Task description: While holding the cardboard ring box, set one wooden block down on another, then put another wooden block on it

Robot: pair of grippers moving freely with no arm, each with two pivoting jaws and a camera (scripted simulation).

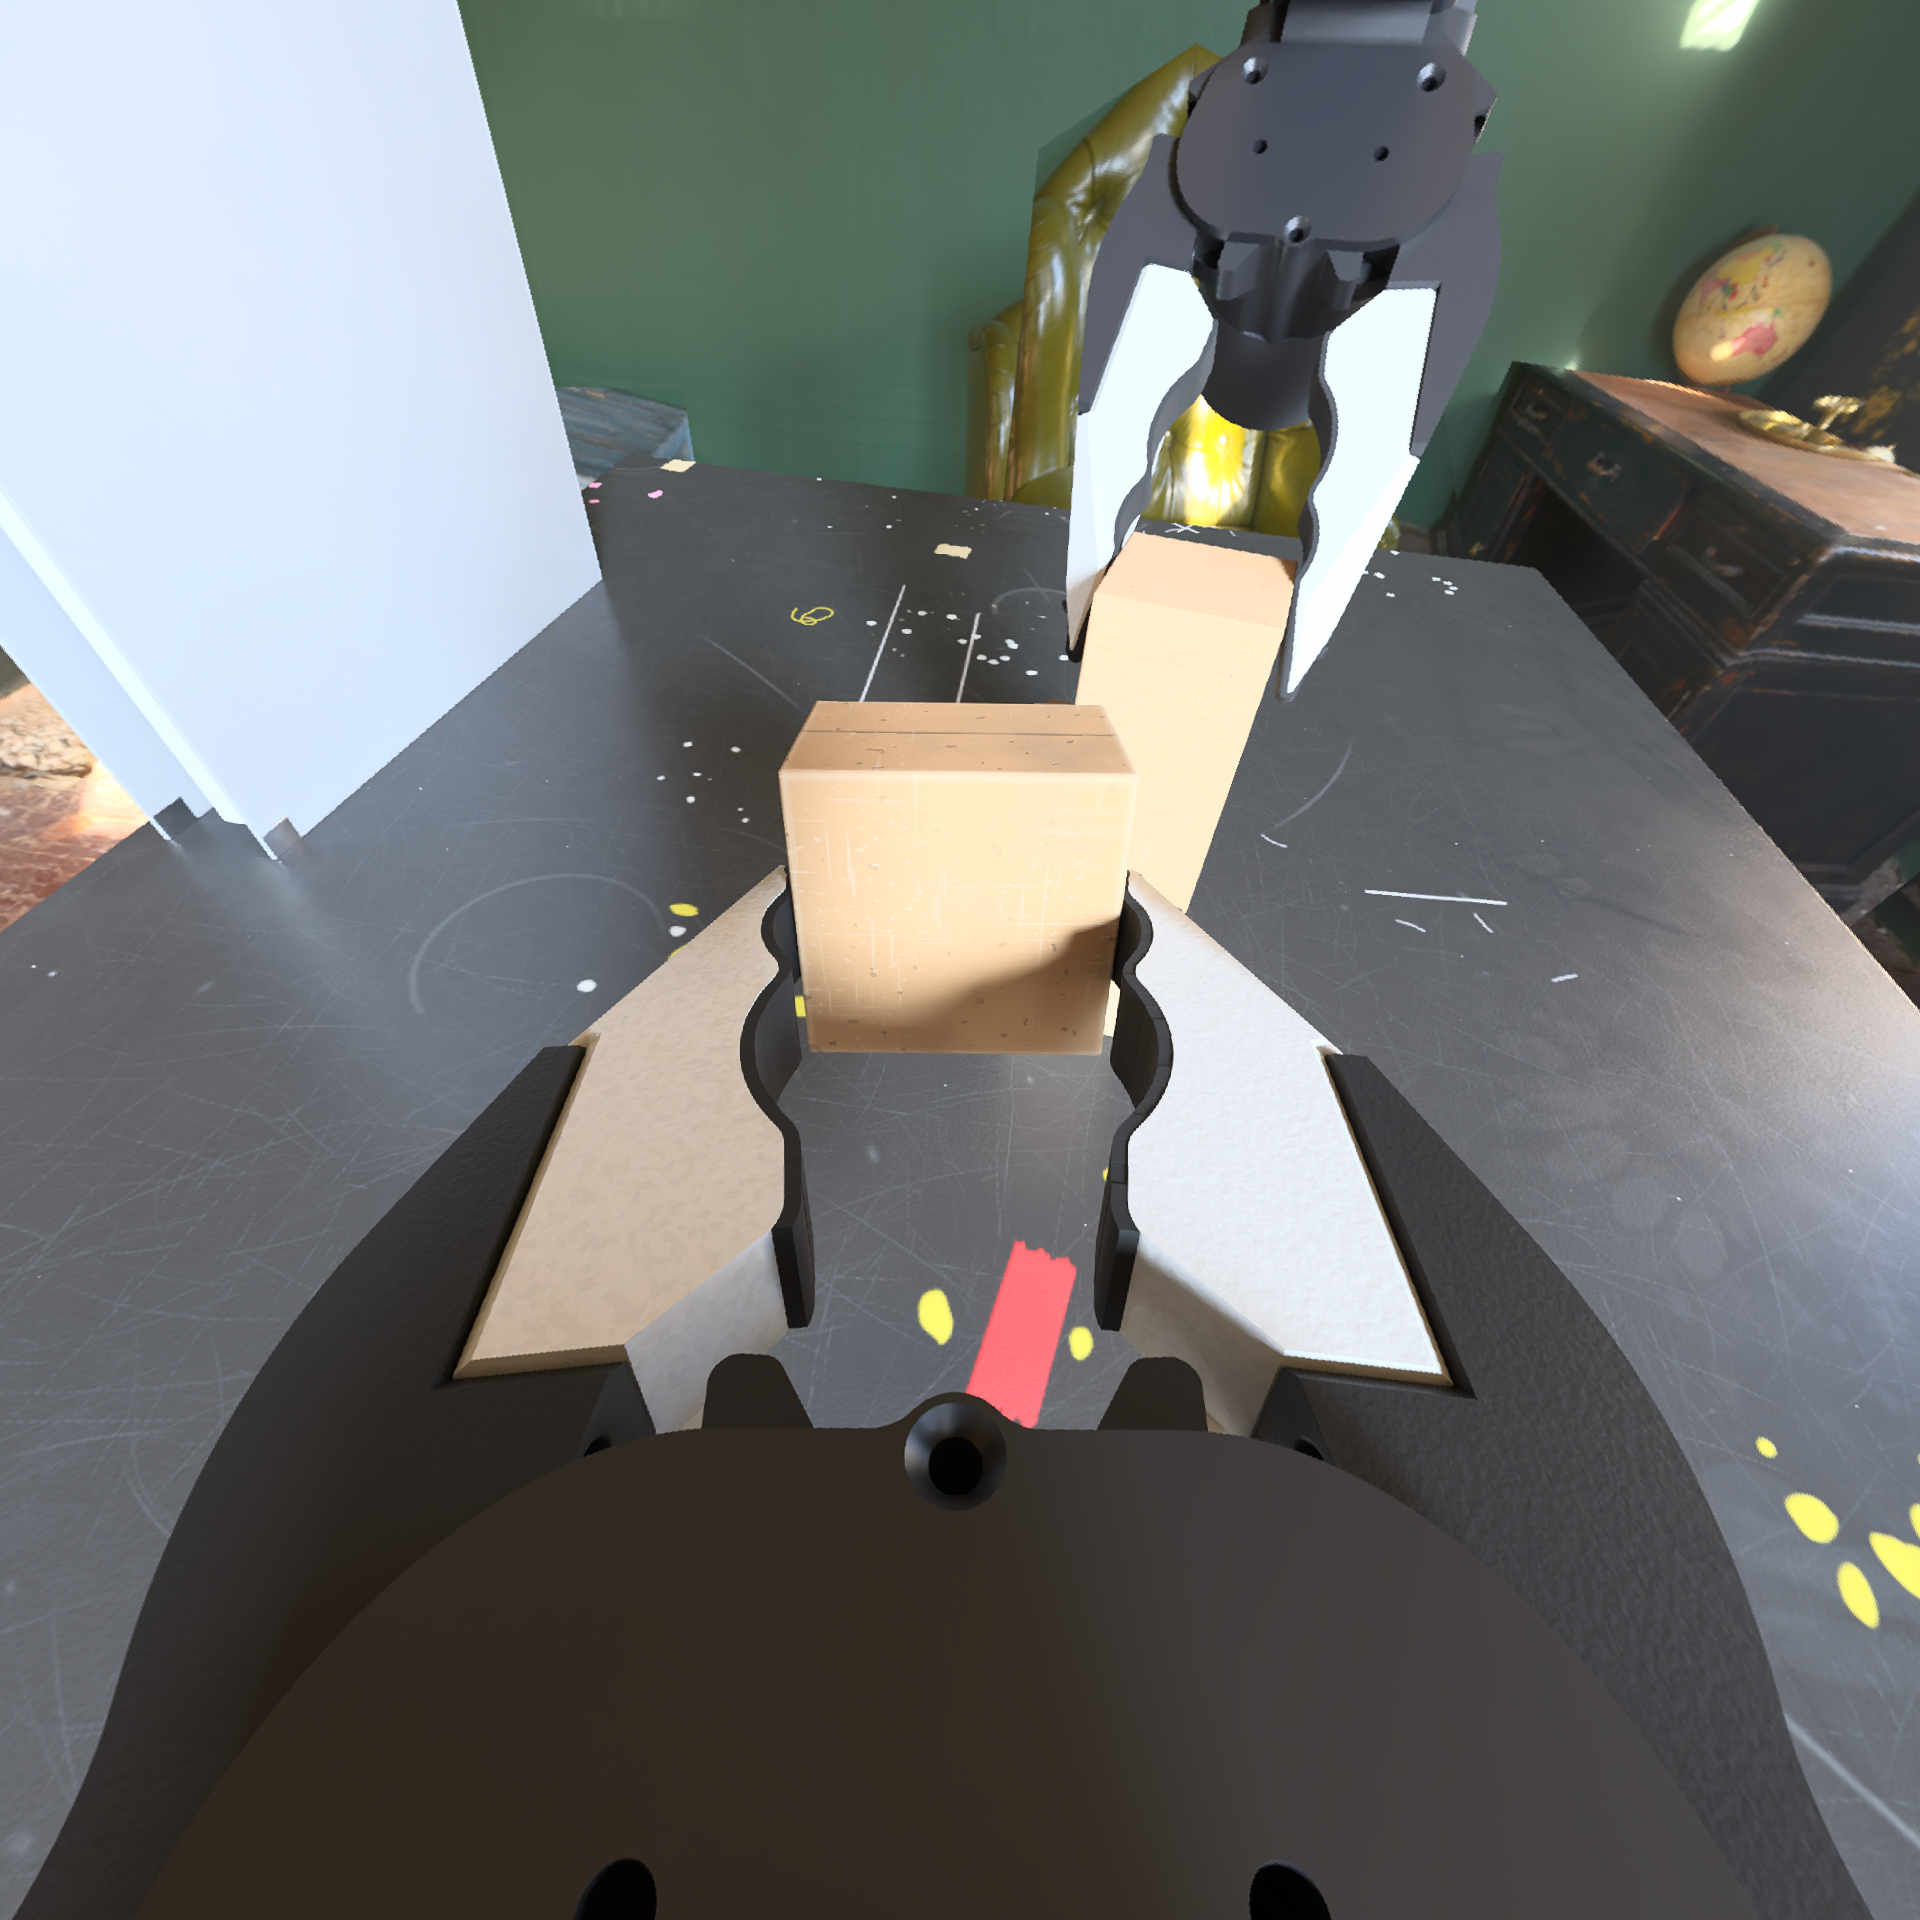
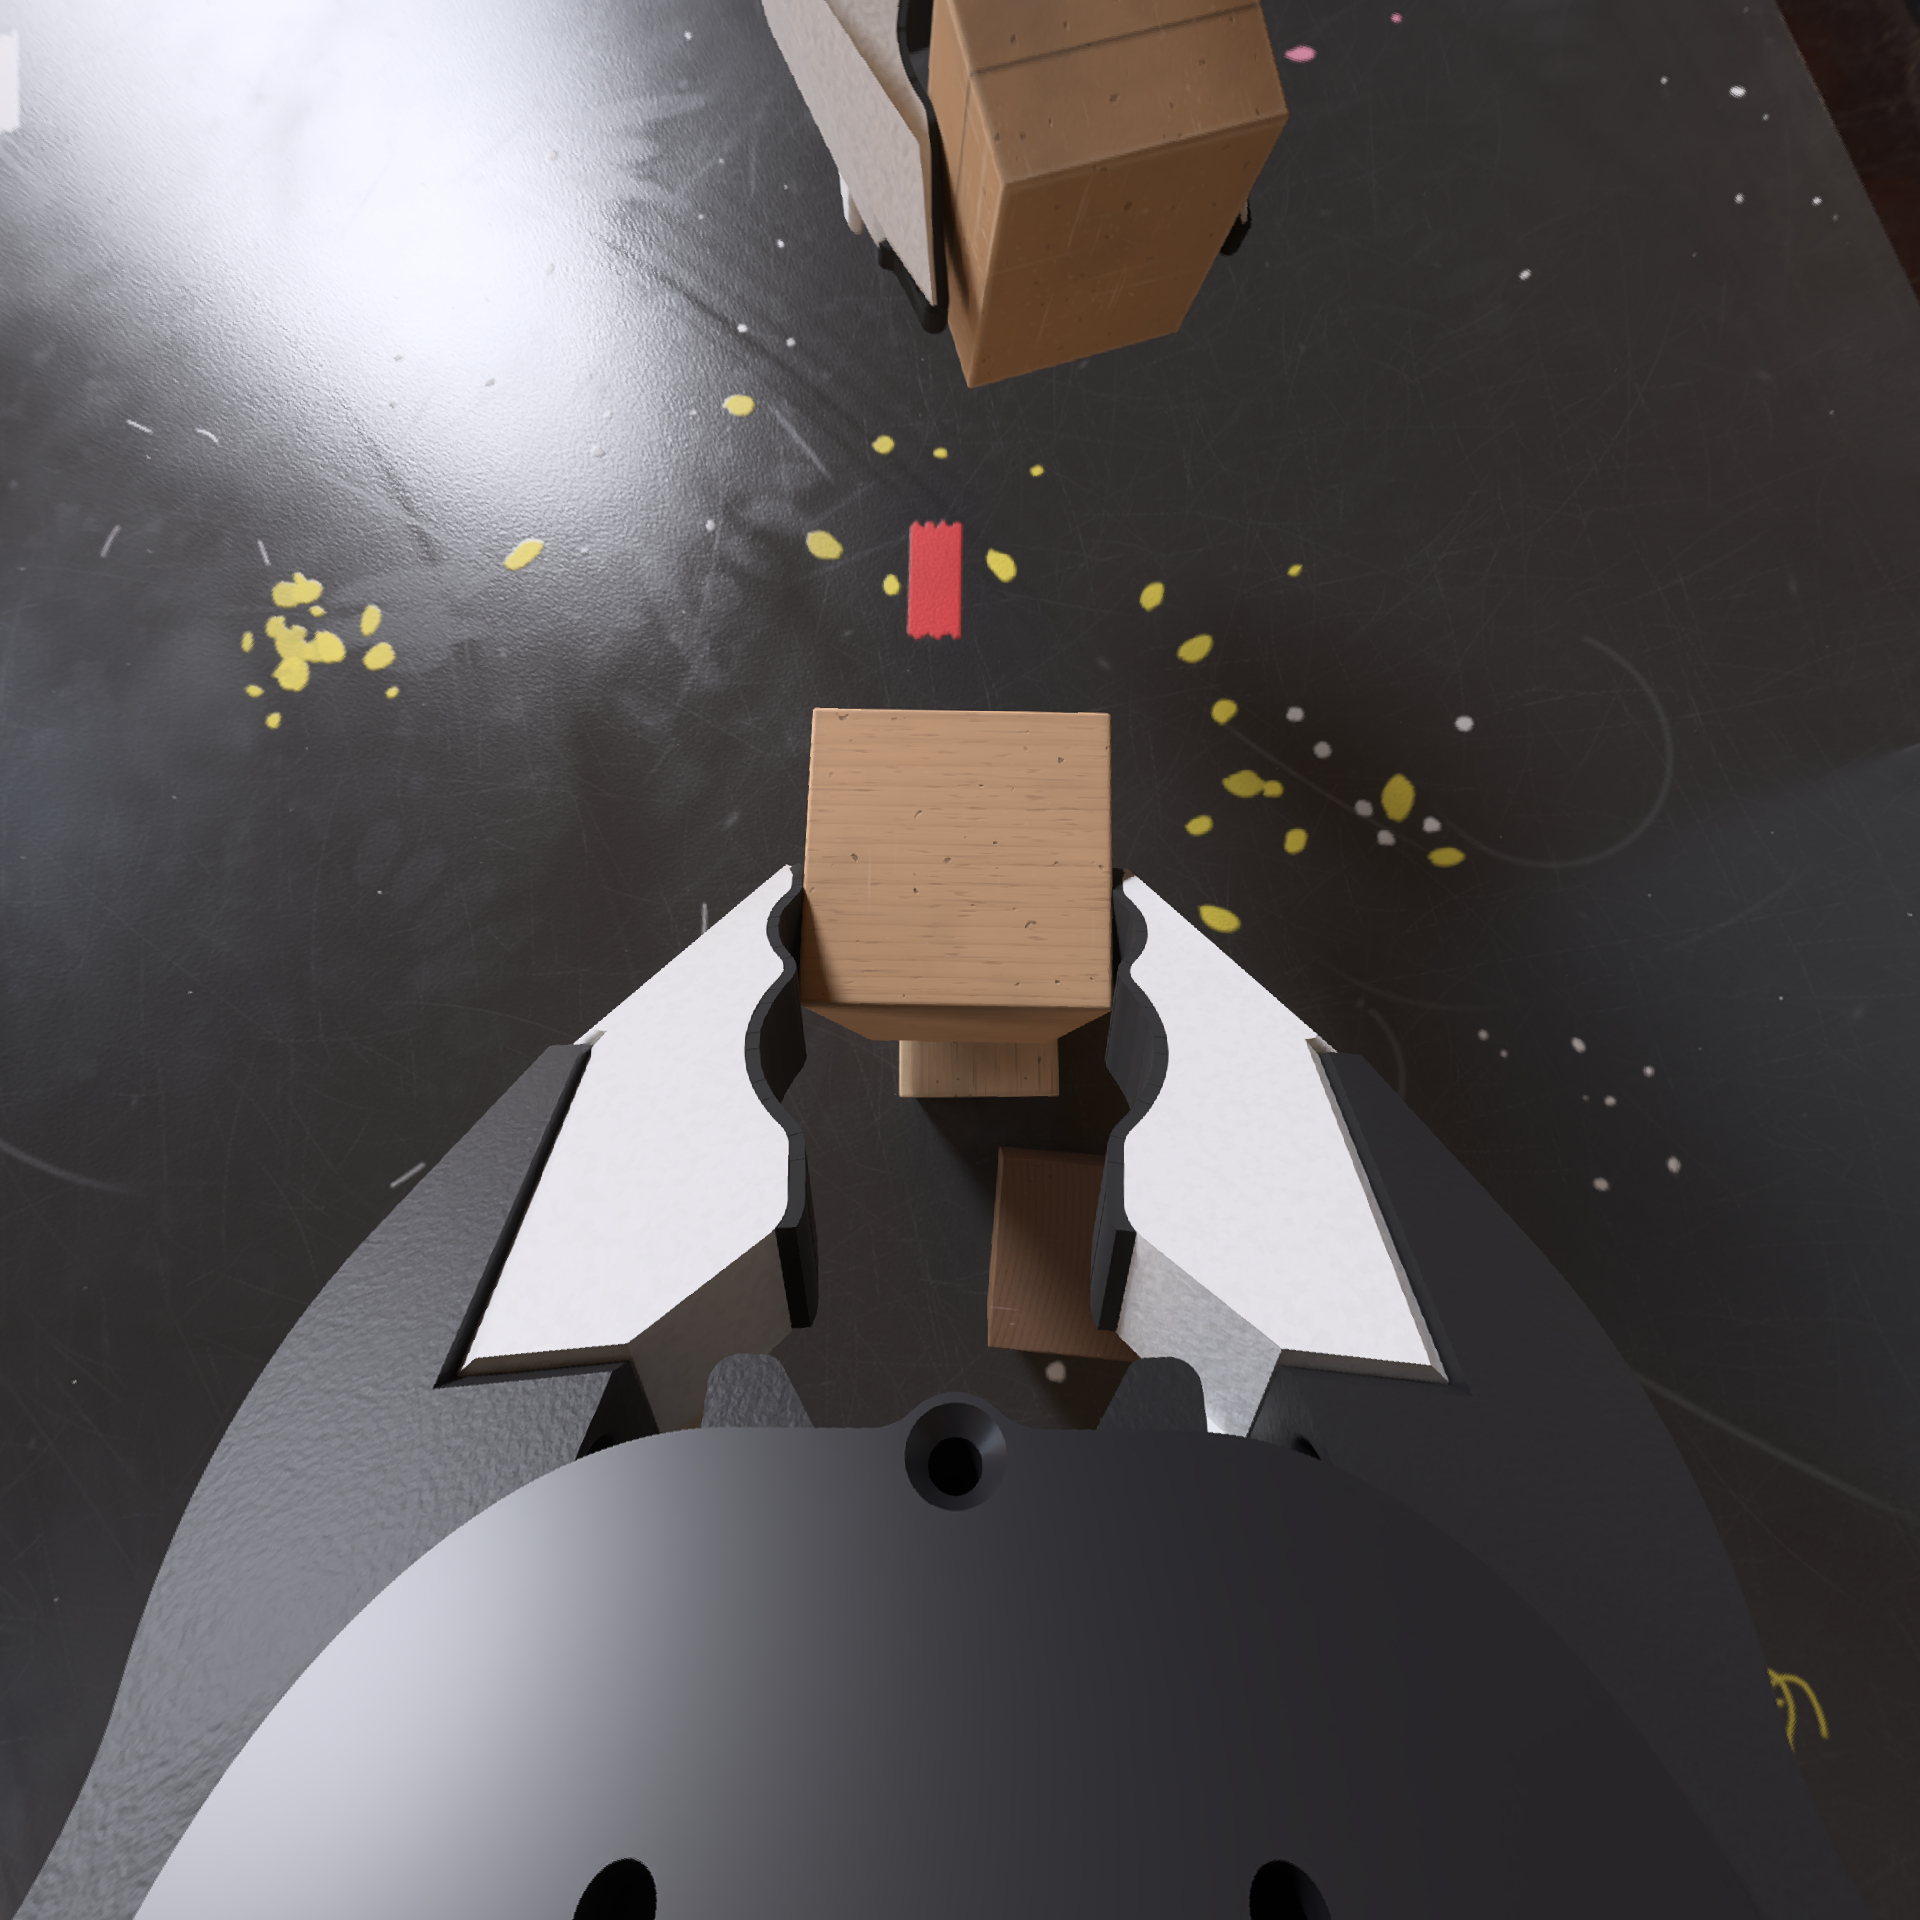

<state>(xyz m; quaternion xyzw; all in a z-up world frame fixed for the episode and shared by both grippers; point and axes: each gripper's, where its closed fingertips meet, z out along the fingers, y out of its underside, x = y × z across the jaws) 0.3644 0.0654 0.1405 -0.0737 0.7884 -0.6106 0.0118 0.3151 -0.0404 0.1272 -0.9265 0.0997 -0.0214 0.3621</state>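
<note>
My left gripper (image 1: 956, 883) is shut on the cardboard ring box (image 1: 956, 883), a tan cube held above the dark table (image 1: 416, 1039). Behind it my right gripper (image 1: 1184, 665) reaches down onto the top of a tall column of wooden blocks (image 1: 1174, 707). In the right wrist view, my right gripper (image 2: 958, 883) is shut on the top wooden block (image 2: 956, 852). A paler block (image 2: 977, 1070) shows just under it. A darker wooden block (image 2: 1039, 1247) lies lower between my fingers. The left gripper (image 2: 1081, 275) with the ring box (image 2: 1091, 177) is at the top.
A strip of red tape (image 2: 933, 580) and yellow paint spots mark the table (image 2: 416, 935) between the grippers. A white wall panel (image 1: 260, 416) stands at the left, a green-yellow sofa (image 1: 1049, 312) behind the table, and a dark desk (image 1: 1714, 571) at the right.
</note>
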